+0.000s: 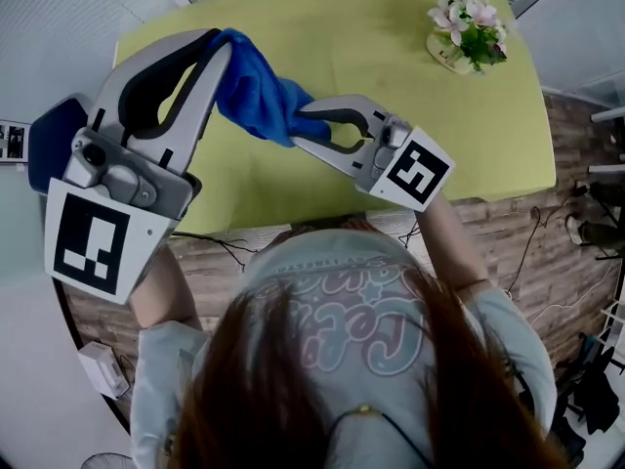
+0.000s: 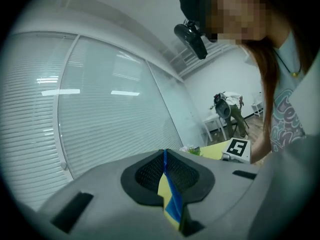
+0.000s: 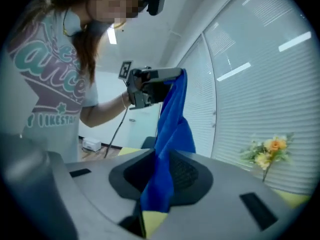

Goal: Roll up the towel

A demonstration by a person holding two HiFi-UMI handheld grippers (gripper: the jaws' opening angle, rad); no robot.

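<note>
The blue towel (image 1: 259, 96) hangs in the air over the green surface (image 1: 391, 76), stretched between the two grippers. The left gripper (image 1: 220, 43) is raised, its jaws pressed together on a thin edge of the towel; the right gripper (image 1: 304, 136) sits lower, pinching a thicker fold. A flower pot (image 1: 467, 25) stands at the surface's far right corner, well apart from the towel.

Head view: both ends of towel (image 1: 260, 96) hidden inside left gripper (image 1: 217, 43) and right gripper (image 1: 307, 126). Near edge of table (image 1: 391, 57) covered by head and shoulders of person (image 1: 361, 379). Left gripper view: only a thin towel sliver shows between the jaws. Dark shape (image 2: 227, 107) far off: too small to identify.
</note>
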